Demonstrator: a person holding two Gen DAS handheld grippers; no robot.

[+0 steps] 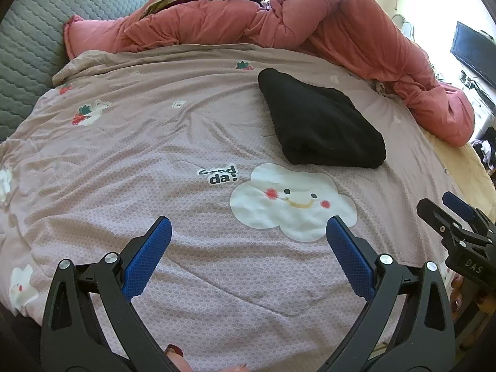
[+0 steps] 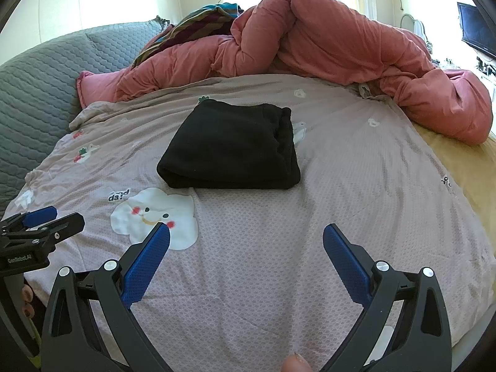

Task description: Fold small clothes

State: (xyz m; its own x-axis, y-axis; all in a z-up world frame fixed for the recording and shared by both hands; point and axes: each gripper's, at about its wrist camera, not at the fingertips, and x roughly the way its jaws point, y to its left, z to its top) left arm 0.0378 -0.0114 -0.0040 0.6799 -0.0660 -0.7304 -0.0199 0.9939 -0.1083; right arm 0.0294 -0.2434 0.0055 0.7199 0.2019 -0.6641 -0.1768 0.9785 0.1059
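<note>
Mauve bedsheet (image 2: 341, 186) holds folded black garment (image 2: 229, 148), apparently clear of both gaping claws (image 1: 248, 232) (image 2: 246, 238).

- One folded black fleece garment (image 2: 231, 145) is lying on the bed.
- One mauve printed bedsheet (image 2: 341, 186) is covering it.
- One bunched salmon-pink quilt (image 2: 325, 52) is lying behind.
- Two blue-padded black grippers, left gripper (image 1: 249, 224) and right gripper (image 2: 246, 232), are showing.

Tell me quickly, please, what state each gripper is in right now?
Left gripper: open, holding nothing.
Right gripper: open, holding nothing; black garment lies apart.
</note>
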